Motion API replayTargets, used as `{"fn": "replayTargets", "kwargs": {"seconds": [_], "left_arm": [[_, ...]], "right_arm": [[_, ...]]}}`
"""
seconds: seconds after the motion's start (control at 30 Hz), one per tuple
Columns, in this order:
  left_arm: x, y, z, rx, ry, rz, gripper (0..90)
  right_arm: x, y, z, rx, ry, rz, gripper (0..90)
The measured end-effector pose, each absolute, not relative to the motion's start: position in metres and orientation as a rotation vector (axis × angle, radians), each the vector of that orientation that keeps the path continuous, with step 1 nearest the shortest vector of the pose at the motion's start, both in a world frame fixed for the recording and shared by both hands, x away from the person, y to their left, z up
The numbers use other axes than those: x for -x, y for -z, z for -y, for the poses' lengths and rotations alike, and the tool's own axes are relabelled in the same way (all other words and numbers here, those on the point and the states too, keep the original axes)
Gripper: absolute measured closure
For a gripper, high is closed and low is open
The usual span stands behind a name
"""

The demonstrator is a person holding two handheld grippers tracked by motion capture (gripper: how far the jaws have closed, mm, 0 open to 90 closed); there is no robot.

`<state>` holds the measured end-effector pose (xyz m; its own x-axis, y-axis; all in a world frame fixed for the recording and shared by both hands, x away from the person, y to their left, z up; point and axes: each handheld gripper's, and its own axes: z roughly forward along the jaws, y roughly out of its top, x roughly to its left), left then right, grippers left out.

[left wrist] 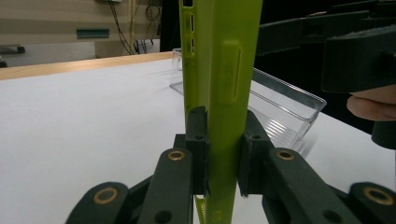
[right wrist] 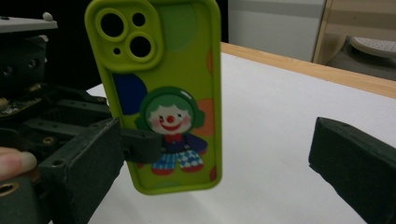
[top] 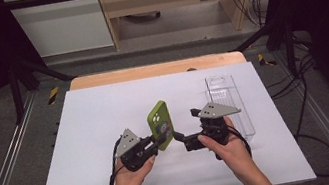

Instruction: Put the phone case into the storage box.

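A lime-green phone case [top: 160, 124] with a clown picture and camera cut-outs stands upright above the white table [top: 86, 151]. My left gripper [top: 156, 142] is shut on its lower part; in the left gripper view the two pads clamp the case [left wrist: 224, 70] edge-on, one on each face. In the right gripper view the case's printed back [right wrist: 163, 93] faces the camera. My right gripper [right wrist: 217, 168] stands open, jaws wide apart, with the case in front of them nearer the left jaw, neither jaw pressing on it. In the high view the right gripper [top: 180, 139] sits just right of the case.
A clear plastic tray [top: 230, 104] lies on the table's right side, behind my right hand, and appears as the tray [left wrist: 285, 107] beyond the case. A wooden edge [top: 156, 70] runs along the table's far side. Cables trail from both grippers toward the front.
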<state>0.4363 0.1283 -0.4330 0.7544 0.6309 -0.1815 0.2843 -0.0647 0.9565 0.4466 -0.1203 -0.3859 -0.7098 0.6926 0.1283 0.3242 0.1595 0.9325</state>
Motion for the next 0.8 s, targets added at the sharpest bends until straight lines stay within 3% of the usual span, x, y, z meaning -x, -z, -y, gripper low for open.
{"fn": "replayTargets", "kwargs": {"seconds": [0.8], "left_arm": [[-0.429, 0.436, -0.109, -1.655, -0.282, -0.712, 77.1]], "right_arm": [[-0.441, 0.380, 0.115, -0.942, -1.729, -2.021, 3.4]]}}
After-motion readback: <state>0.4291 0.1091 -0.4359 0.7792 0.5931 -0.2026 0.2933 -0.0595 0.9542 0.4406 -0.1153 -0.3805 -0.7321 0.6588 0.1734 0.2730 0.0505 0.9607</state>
